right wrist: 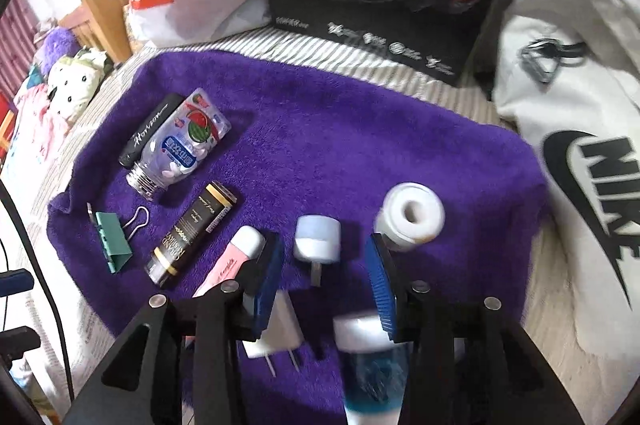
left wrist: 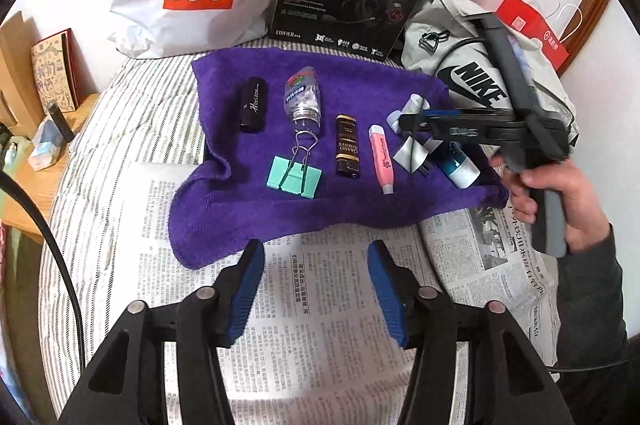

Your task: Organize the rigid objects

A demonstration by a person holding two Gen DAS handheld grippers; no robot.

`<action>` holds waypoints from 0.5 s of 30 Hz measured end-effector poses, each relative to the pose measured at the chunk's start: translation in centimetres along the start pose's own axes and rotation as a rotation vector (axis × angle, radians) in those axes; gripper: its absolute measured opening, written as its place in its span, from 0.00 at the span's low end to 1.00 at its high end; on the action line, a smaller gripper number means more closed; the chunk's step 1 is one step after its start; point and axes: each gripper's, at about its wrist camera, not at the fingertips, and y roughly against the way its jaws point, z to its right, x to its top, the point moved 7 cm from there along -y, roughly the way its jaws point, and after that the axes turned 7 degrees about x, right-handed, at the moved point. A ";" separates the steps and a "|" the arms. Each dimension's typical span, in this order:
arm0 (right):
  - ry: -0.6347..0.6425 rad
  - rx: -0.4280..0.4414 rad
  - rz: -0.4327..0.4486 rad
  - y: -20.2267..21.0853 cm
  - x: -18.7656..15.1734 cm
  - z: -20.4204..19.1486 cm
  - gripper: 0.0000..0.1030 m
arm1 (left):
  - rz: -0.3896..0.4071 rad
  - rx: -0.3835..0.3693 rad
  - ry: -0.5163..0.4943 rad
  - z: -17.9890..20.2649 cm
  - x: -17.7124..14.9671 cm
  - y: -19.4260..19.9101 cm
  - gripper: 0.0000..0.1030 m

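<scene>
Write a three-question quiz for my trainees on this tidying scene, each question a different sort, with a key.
1. True or false: the left gripper is holding the binder clip.
2. What colour is the towel under the small items?
3. Which lies nearest the right gripper? A) black tube B) white charger plug C) candy bottle

Key: 1 false, it is open over the newspaper. 2 purple. 3 B.

We see our right gripper [right wrist: 324,285] spread open above the purple towel [right wrist: 320,129], over a white plug [right wrist: 276,333] and small white cap [right wrist: 318,239] (nothing gripped); a white roll [right wrist: 412,217] lies beyond.
</scene>
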 end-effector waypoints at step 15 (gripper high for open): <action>-0.115 -0.065 0.189 13.2 -6.6 -1.5 1.00 | 0.118 0.002 -0.097 6.0 0.8 5.3 0.99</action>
